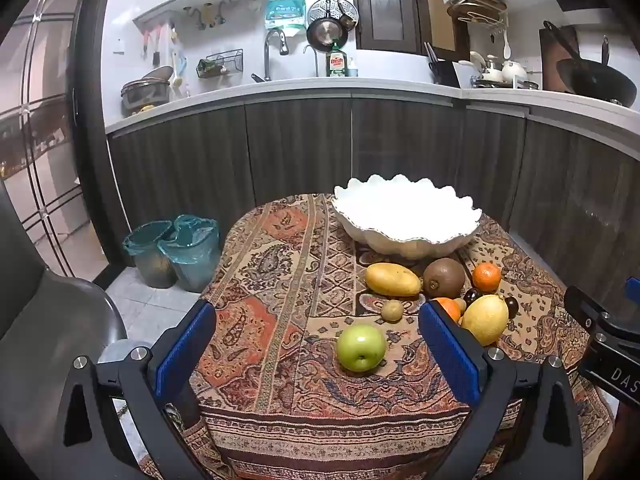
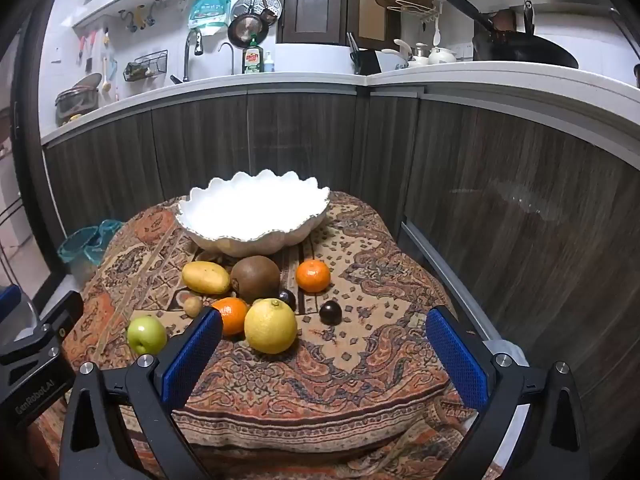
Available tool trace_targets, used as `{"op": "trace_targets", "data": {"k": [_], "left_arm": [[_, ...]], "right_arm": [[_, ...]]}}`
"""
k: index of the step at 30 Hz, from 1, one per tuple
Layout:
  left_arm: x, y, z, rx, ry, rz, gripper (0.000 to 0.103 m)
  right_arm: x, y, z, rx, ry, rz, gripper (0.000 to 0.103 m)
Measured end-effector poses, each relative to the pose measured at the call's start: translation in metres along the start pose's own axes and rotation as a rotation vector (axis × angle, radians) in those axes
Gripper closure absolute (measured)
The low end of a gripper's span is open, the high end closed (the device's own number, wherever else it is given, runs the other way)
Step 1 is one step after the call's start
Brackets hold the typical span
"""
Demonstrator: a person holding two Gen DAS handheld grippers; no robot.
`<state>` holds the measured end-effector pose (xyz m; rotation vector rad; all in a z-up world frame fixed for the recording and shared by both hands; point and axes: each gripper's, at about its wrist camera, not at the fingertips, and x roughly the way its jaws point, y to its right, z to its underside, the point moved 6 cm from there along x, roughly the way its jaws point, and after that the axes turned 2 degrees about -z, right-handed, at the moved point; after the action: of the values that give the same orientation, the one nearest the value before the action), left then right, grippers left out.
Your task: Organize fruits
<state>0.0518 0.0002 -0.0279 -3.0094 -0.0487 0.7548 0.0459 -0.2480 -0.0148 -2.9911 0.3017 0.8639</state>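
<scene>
A white scalloped bowl stands empty at the far side of a table with a patterned cloth. In front of it lie a mango, a kiwi, two oranges, a lemon, dark plums, a small brown fruit and a green apple. My left gripper is open, the apple between its fingers' lines. My right gripper is open and empty, near the lemon.
Two bins with teal bags stand on the floor left of the table. A grey chair is at the near left. Dark kitchen cabinets with a counter run close behind and right of the table.
</scene>
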Motion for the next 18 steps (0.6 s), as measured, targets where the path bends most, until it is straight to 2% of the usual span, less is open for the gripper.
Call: {"op": "trace_targets", "data": {"k": [18], "left_arm": [[0.0005, 0.0048, 0.0043, 0.009, -0.028, 0.017, 0.0]], "right_arm": [[-0.0018, 0.0011, 0.0004, 0.012, 0.001, -0.006, 0.0]]}}
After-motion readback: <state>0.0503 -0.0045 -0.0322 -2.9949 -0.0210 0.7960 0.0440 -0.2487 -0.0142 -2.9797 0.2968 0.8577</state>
